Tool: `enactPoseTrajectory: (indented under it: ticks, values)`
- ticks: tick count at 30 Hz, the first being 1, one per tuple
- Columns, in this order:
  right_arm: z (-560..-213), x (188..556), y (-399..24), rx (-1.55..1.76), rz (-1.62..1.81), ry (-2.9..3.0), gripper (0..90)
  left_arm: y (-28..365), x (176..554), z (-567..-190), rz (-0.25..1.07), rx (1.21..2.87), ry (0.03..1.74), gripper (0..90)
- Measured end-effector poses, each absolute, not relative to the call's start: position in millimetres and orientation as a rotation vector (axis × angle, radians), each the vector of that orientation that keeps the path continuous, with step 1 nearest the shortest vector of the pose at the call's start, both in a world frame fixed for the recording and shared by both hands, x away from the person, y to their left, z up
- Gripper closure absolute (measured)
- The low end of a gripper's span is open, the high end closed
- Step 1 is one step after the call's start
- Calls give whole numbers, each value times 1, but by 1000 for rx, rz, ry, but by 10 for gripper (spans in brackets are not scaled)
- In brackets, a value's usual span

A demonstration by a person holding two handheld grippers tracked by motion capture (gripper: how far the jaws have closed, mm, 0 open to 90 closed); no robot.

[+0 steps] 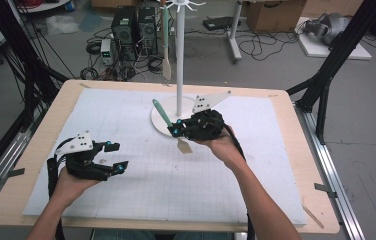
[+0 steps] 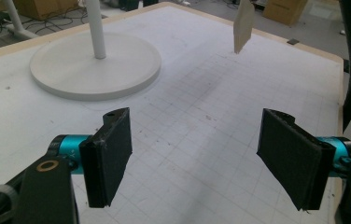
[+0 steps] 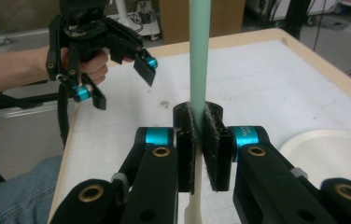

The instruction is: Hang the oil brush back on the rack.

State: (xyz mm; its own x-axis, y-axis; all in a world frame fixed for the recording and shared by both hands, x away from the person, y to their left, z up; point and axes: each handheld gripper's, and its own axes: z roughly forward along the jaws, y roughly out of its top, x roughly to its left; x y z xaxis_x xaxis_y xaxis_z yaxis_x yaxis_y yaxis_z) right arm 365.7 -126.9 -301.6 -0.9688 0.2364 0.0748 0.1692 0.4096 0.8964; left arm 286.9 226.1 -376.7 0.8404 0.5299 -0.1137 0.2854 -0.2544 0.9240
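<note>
A white mat (image 1: 141,165) covers most of the table (image 1: 46,130). Toward the far middle of the mat stands a rack (image 1: 179,65), its pole rising from a round base (image 1: 160,121). A wooden spoon (image 1: 166,60) hangs from the rack's top, to the left of the pole. The right gripper (image 1: 176,131) is at the near edge of the base, with a spatula (image 1: 163,114) between its jaws, handle slanting up to the far left, blade (image 1: 184,146) below over the mat. The left gripper (image 1: 116,157) is near the mat's left front, well apart from the base.

Laboratory or workshop setting: a counter (image 1: 36,165) covered by a gridded white mat (image 1: 141,165), computer towers (image 1: 135,27) and loose cables (image 1: 256,47) on the grey floor, black frame struts (image 1: 333,60), cardboard boxes (image 1: 273,15).
</note>
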Motion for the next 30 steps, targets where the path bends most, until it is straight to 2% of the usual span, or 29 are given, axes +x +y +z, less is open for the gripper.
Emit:
enactPoseTrajectory:
  ticks: [30]
  values:
    - [-250, 401, -133, 417, 1723, 2444, 841, 236, 292, -381, 319, 1852, 707, 106]
